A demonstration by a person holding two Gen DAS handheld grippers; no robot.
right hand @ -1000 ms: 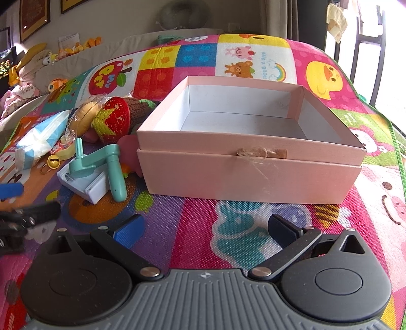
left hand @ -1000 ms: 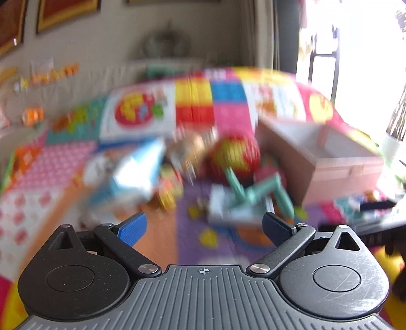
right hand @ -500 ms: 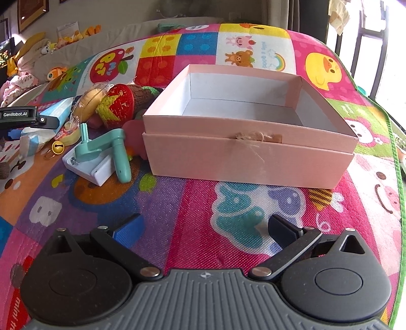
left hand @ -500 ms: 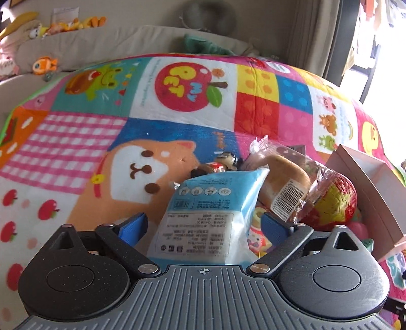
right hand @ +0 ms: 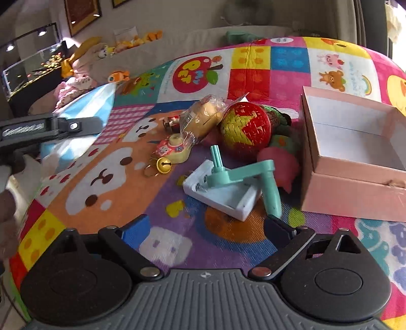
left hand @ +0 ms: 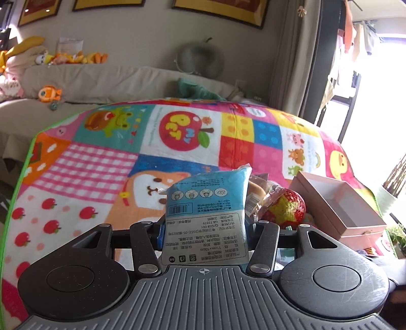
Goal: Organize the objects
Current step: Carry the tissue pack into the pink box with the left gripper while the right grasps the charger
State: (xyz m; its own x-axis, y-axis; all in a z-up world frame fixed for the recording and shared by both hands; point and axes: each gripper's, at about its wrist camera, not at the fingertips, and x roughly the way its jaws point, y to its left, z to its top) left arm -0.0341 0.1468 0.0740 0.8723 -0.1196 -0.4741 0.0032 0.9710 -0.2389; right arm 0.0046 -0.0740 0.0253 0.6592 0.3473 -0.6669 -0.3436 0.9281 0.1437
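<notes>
Blue soft plastic tissue packet point(left hand: 206, 218), glossy, printed label and barcode, now clamped in left gripper point(left hand: 204, 229), apparently lifted clear of the colourful fleece patchwork mat point(left hand: 101, 162); half a second ago it lay there between wider jaws, which have just been closing. Right gripper point(right hand: 210, 227) gapes empty, narrowing slightly, near mint-green crank on white plastic base point(right hand: 228, 187). Pink cardboard box point(right hand: 355, 162) alongside.

Beige sofa point(left hand: 106, 78) with plush toys below framed pictures point(left hand: 220, 10), bright curtained window point(left hand: 375, 83) at right.

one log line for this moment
left gripper: shut on blue pack | right gripper: open, over mat | pink box: empty
</notes>
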